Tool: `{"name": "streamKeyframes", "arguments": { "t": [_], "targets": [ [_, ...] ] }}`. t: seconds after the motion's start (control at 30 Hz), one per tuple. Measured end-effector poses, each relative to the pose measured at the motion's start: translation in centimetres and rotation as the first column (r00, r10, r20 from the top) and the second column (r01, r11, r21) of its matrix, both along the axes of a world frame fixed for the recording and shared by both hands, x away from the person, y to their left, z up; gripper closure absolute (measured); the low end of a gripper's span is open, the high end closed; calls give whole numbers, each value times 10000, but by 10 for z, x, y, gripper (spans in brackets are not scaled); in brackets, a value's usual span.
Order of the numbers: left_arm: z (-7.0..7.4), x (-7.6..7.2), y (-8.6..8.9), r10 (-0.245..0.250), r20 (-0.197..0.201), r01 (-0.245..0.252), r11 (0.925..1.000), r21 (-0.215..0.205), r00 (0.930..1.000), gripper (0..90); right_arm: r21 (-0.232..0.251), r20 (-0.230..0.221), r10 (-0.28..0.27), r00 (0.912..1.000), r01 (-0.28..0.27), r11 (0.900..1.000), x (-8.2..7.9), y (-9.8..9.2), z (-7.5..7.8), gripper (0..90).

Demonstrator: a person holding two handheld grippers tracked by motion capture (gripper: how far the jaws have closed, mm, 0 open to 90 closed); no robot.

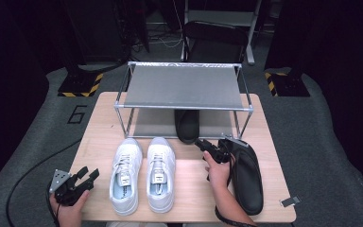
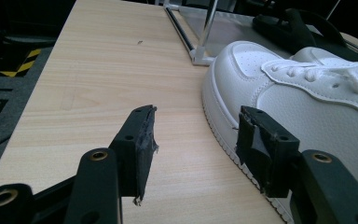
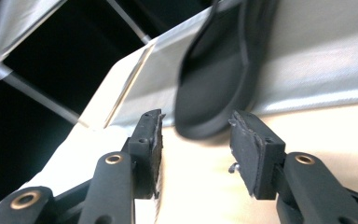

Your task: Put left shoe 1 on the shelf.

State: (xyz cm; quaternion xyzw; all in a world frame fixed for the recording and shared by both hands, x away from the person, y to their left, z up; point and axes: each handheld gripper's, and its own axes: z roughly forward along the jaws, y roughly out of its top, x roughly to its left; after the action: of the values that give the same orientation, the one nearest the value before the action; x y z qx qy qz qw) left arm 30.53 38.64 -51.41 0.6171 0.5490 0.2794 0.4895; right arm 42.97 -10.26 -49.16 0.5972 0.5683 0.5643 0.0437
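A pair of white sneakers stands at the table's front, the left one (image 1: 125,176) beside the right one (image 1: 160,172). One black shoe (image 1: 187,125) lies on the lower shelf of a metal shoe rack (image 1: 184,86), its heel end sticking out over the table. A second black shoe (image 1: 246,172) lies on the table at the right. My right gripper (image 1: 207,144) is open just in front of the shelved black shoe (image 3: 214,84), with nothing between its jaws (image 3: 196,123). My left gripper (image 1: 88,174) is open and empty (image 2: 196,126), close to the left sneaker's side (image 2: 307,98).
The wooden table (image 1: 194,189) has bare room left of the sneakers and between them and the right black shoe. The rack's grey top shelf is bare, and its metal leg (image 2: 200,46) stands near the left sneaker's toe. A small grey tag (image 1: 290,201) lies at the front right corner.
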Motion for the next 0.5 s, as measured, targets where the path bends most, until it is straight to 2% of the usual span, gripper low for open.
{"name": "streamKeyframes", "arguments": {
  "t": [0.03, 0.07, 0.17, 0.2, 0.27, 0.33, 0.37, 0.47, 0.5],
  "targets": [
    [0, 0, -1, -31, -42, 31, 10000, 29, 10000, 461, -126, 67, 238, 9997, -237, 9996, -10, -4, 2, 523],
    [0, 0, -1, -31, -42, 31, 10000, 29, 10000, 461, -126, 67, 238, 9997, -237, 9996, -10, -4, 2, 523],
    [-1, 0, -2, -57, 14, 57, 10000, 30, 10000, 461, -26, 87, 443, 9990, -443, 9990, -24, -11, 4, 503],
    [-1, 0, -2, -89, -20, 89, 10000, 32, 10000, 461, -207, 61, 549, 9985, -548, 9983, -30, -15, 4, 497],
    [-1, 0, -3, -10, 69, 10, 10000, 29, 10000, 461, -268, 113, 686, 9976, -683, 9973, -40, -21, 5, 498],
    [-1, 0, -3, -82, -8, 82, 10000, 40, 10000, 461, -359, 261, 750, 9968, -741, 9966, -49, -27, 5, 498],
    [-2, 1, -3, -19, 2, 19, 10000, 16, 10000, 461, -403, 291, 961, 9949, -949, 9947, -59, -33, 5, 490],
    [-1, 0, -4, -82, -86, 83, 9999, 69, 9999, 461, -517, 335, 987, 9946, -969, 9940, -69, -40, 3, 478],
    [-1, 0, -5, -108, -106, 109, 9999, 110, 9999, 461, -498, 357, 977, 9946, -958, 9941, -77, -46, 3, 465]
  ]
}}
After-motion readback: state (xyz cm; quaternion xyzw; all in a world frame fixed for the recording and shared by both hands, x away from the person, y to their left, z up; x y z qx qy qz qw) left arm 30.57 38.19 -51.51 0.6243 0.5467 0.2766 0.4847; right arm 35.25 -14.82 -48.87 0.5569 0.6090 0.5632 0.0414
